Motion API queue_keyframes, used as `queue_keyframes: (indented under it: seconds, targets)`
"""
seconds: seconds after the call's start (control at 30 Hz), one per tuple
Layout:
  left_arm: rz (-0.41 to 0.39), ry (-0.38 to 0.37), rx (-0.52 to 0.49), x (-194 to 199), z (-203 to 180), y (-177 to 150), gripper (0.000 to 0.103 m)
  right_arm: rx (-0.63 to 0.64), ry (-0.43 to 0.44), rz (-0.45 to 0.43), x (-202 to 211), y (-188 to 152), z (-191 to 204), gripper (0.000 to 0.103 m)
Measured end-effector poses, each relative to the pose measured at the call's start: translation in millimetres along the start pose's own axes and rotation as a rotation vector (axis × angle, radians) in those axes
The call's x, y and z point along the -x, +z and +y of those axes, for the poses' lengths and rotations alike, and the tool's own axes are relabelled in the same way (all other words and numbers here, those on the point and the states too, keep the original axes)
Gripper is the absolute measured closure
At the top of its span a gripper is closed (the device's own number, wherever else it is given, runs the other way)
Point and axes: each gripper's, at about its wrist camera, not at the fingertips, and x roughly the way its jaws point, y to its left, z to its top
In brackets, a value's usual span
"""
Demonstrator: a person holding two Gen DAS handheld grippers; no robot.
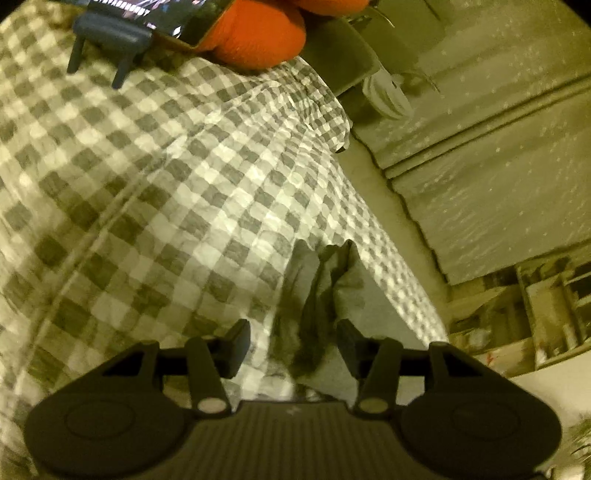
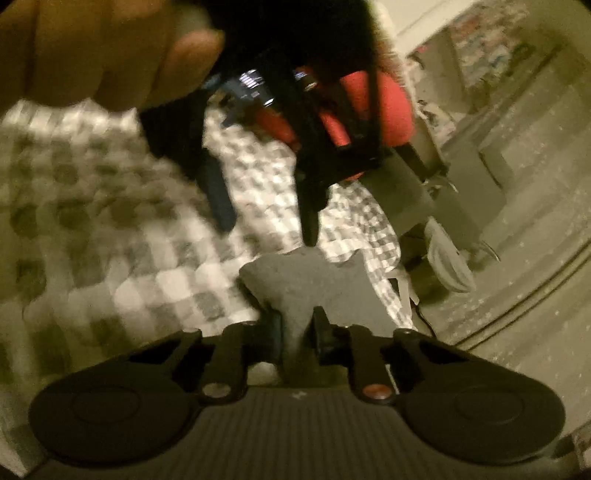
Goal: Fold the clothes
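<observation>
Home bedroom, checked bedspread (image 1: 166,166), speckled floor (image 1: 498,147), cluttered shelves (image 1: 546,325)

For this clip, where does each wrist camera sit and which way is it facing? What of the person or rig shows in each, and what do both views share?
Left wrist: on the left gripper, facing down over the checkered bedspread at a grey garment; its jaws stand apart around the cloth.
Right wrist: on the right gripper, jaws closed on the grey garment; a hand and the other gripper fill the blurred upper view.
Shared: the garment, the bedspread, an orange object and the floor.
</observation>
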Motion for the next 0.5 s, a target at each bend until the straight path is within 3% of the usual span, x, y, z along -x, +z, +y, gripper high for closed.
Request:
queue_keyframes:
  seconds: [0.27,0.5]
  targets:
    - [-0.02,-0.099,-0.022,-9,-12,-3,0.036,-0.039,0.002,-0.027,7,2,-8,0.086]
    - [0.012,-0.063,-0.091,-33,-23,-7,0.038,-0.043,-0.005,-0.043,11,3,-9,0.086]
